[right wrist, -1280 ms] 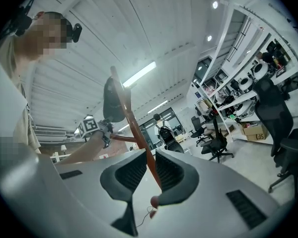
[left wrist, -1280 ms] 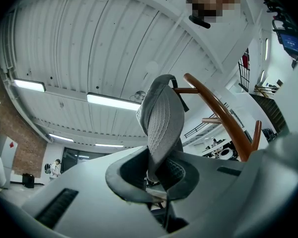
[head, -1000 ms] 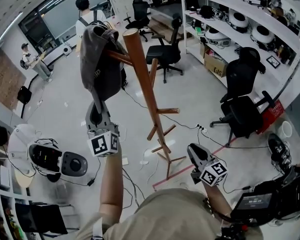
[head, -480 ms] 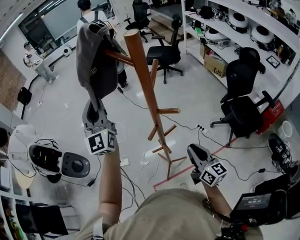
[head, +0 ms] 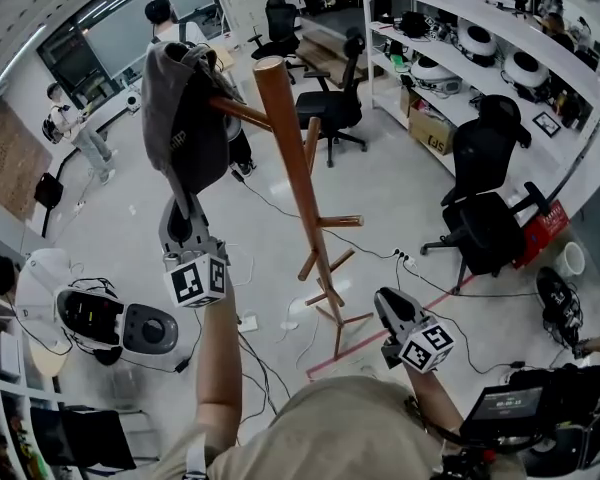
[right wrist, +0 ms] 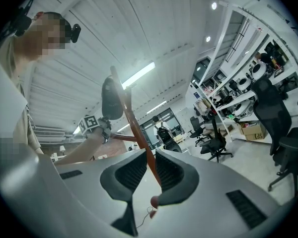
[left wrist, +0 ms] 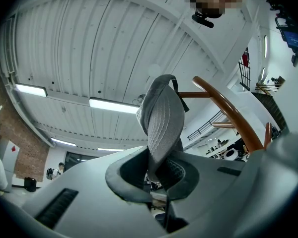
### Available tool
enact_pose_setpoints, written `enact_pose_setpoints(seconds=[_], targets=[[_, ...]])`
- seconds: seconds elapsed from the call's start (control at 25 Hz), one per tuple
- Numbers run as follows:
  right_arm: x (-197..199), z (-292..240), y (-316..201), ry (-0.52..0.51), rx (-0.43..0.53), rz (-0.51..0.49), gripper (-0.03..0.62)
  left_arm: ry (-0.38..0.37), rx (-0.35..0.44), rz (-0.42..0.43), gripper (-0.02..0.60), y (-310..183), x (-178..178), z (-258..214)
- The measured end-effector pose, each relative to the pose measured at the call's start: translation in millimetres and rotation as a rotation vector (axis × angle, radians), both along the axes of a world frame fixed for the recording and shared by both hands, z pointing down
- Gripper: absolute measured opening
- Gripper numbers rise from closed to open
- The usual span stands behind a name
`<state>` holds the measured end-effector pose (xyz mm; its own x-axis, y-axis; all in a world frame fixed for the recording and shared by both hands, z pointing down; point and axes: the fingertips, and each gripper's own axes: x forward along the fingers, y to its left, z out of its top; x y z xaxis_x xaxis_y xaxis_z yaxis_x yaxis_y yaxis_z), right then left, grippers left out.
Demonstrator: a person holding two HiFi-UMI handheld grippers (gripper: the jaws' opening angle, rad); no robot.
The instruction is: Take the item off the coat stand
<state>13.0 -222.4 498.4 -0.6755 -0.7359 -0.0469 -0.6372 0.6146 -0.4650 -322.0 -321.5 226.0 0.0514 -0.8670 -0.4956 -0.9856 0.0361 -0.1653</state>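
A grey cap [head: 183, 118] hangs by its top on an upper peg of the brown wooden coat stand [head: 295, 183]. My left gripper [head: 185, 224] reaches up from below and is shut on the cap's lower edge. In the left gripper view the cap's stitched brim [left wrist: 161, 118] is pinched between the jaws, with the stand's peg and pole [left wrist: 223, 108] just behind. My right gripper [head: 389, 306] is held low, right of the stand's base, open and with nothing in it. In the right gripper view the pole [right wrist: 139, 138] shows through the jaw gap, far off, with the cap [right wrist: 111, 98] above.
Black office chairs [head: 332, 103] [head: 485, 208] stand behind and right of the stand. A white machine [head: 100, 318] sits on the floor at left. Cables [head: 280, 318] trail round the stand's feet. Shelves [head: 480, 38] line the right wall. People [head: 75, 128] stand far back.
My left gripper has risen and drifted left with the cap's brim in it, and the cap has moved up and left with it. The right gripper has stayed in place.
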Motion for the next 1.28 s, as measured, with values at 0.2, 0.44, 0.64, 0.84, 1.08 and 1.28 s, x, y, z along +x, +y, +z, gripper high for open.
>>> enact_pose_setpoints(seconds=[0.2,0.44,0.64,0.84,1.08,1.28], targets=[[-4,0,0,0.000,0.005,-0.007,0.061,0.018,0.014,-0.001,0.034,2,-8,-8],[-4,-1,-2,-0.001,0.008,-0.012,0.061,0.028,0.022,-0.010,0.034,3,-12,-11],[-7,0,0,0.002,0.006,-0.019,0.061,0.043,0.024,-0.016,0.034,7,-22,-14],[-9,3,1,0.004,0.003,-0.030,0.061,0.056,0.027,-0.033,0.034,10,-33,-15],[-11,4,-1,0.008,-0.001,-0.039,0.061,0.060,0.035,-0.053,0.034,10,-45,-22],[-14,3,-1,0.011,0.000,-0.050,0.061,0.072,0.045,-0.059,0.034,8,-56,-30]])
